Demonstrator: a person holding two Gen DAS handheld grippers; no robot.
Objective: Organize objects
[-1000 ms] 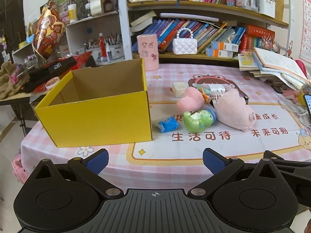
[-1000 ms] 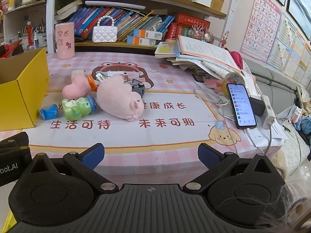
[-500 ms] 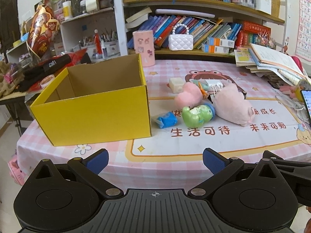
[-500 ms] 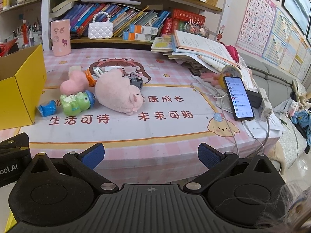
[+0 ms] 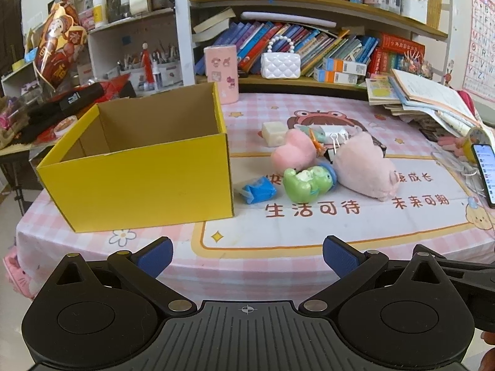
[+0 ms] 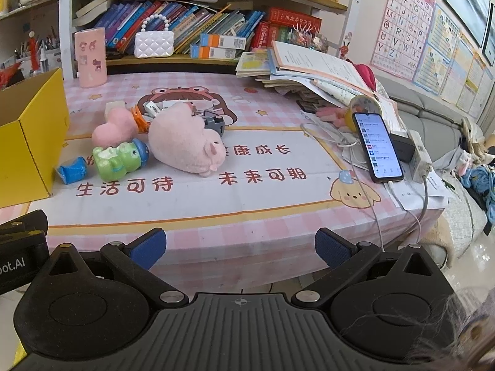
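Yellow box [image 5: 136, 167] open-topped on the left part of the table [image 5: 309, 235], apparently empty, probably the place for the loose things. Just to its right a cluster: blue wrapped piece [image 5: 258, 189] nearest, green frog toy [image 5: 306, 181], pink heart plush [image 5: 294, 154], pink pig plush [image 5: 365, 165], touching or nearly so, none boxed yet. Left gripper [image 5: 246, 256] and right gripper [image 6: 240, 247] both spread wide, grasping nothing, short of the table edge. Against a second ago: slightly closer in and higher, toys unmoved.
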